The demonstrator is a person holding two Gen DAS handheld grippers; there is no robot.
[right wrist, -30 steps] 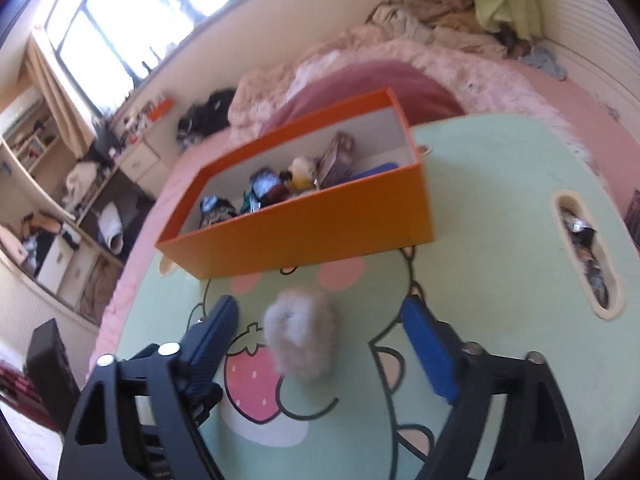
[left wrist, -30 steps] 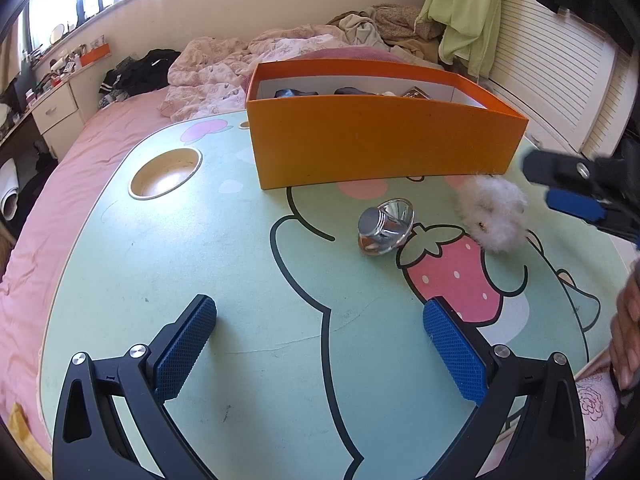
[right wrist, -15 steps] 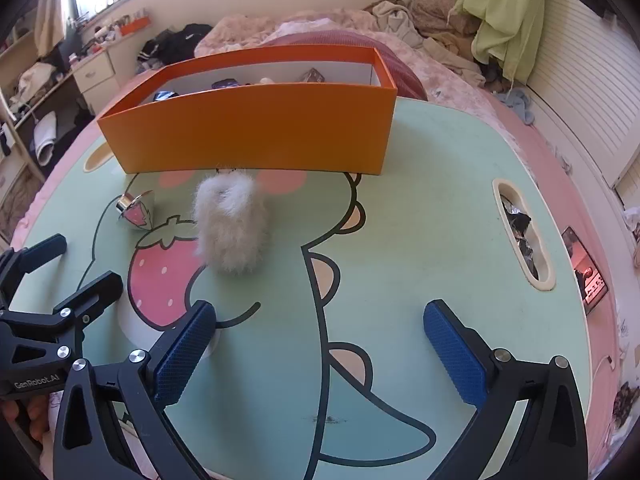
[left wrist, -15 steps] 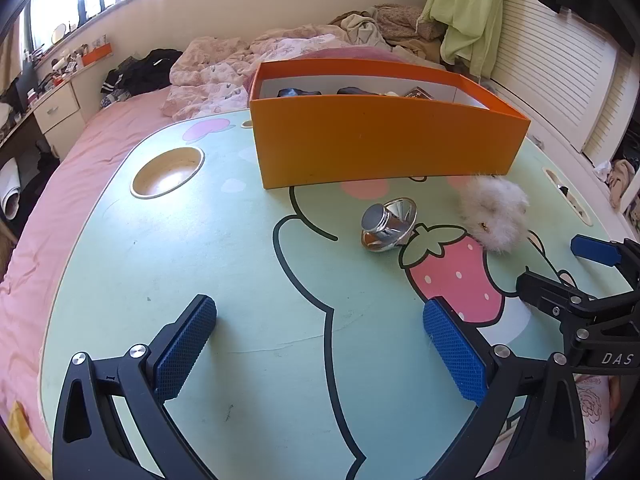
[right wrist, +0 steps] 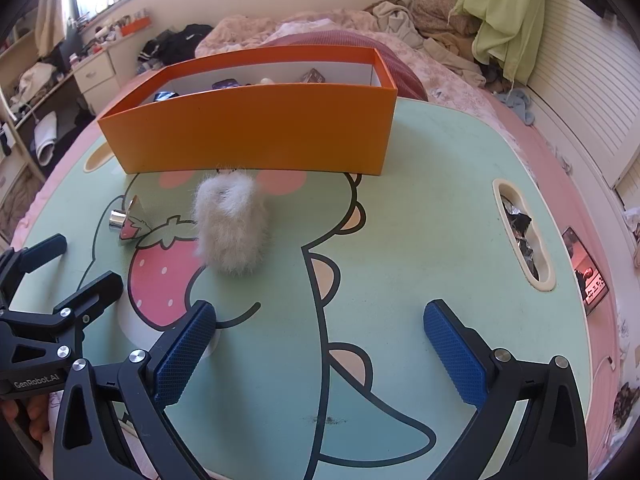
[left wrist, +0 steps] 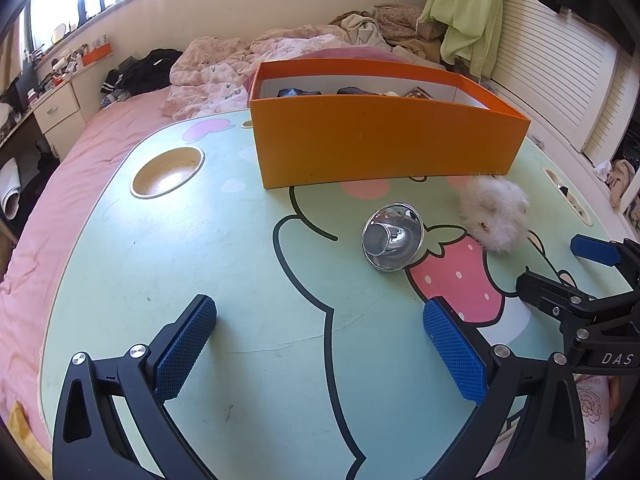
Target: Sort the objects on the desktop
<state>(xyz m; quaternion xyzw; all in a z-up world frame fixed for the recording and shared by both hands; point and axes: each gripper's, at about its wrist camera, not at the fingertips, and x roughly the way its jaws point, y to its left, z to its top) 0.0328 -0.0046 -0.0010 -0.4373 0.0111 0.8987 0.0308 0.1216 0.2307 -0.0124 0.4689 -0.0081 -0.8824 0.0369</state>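
Observation:
An orange box [left wrist: 384, 140] [right wrist: 256, 132] stands at the back of the mint cartoon table [left wrist: 240, 248] and holds several small items. In front of it lie a shiny silver cup [left wrist: 392, 238] [right wrist: 128, 220] on its side and a white fluffy ball [left wrist: 494, 216] [right wrist: 232, 224]. My left gripper [left wrist: 320, 332] [right wrist: 88, 260] hovers open and empty near the front edge, short of the cup. My right gripper [right wrist: 320, 320] [left wrist: 548, 262] is wide open and empty, set back from the fluffy ball and a little to its right.
A round cup recess [left wrist: 168, 170] sits at the table's back left. An oblong slot [right wrist: 520, 232] with foil scraps runs along the right side, with a phone [right wrist: 592, 284] beyond the edge. Pink bedding and piled clothes [left wrist: 224, 76] surround the table.
The right gripper drew back from the fluffy ball, which had been between its fingers, sank toward the front edge, rolled level and opened wider. The ball stays on the table. The left gripper kept still.

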